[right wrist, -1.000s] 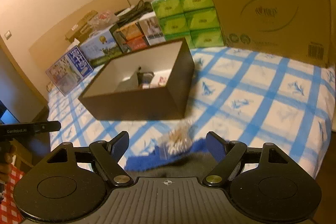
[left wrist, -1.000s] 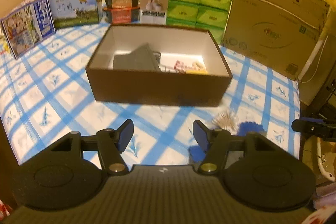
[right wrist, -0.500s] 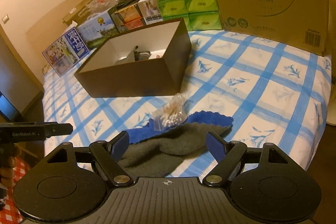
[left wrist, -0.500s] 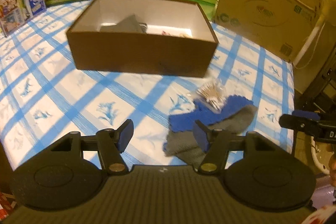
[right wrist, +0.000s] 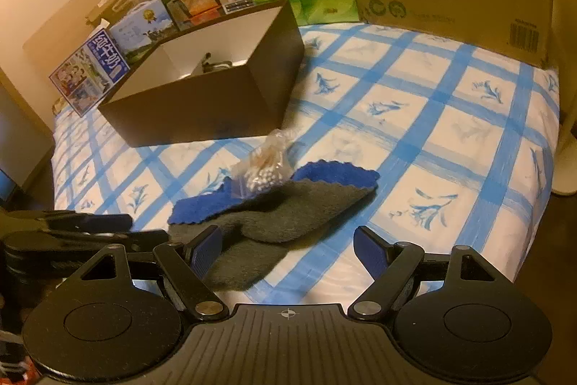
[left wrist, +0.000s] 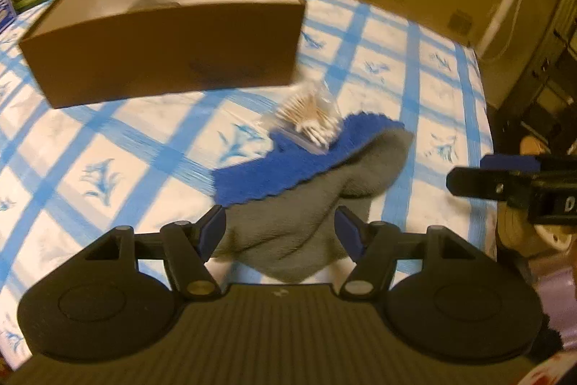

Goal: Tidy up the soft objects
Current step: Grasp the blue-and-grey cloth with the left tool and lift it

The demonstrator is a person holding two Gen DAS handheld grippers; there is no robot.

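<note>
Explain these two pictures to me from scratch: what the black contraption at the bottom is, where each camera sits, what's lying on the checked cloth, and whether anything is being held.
There is no robot here. A person carries a hand-held two-finger gripper in each hand, and each gripper has a wide-angle camera looking forward along its fingers. The black shape at the bottom of each picture is that gripper's own body.

One picture comes from the left gripper, the other from the right gripper.

On the blue-checked tablecloth lie a grey cloth with a blue cloth over it, and on top a clear bag of cotton swabs. Behind stands an open brown box with a few items inside.

Nothing is held. The left gripper's jaws are opening, with the grey cloth between them, ungripped. The right gripper is open.
</note>
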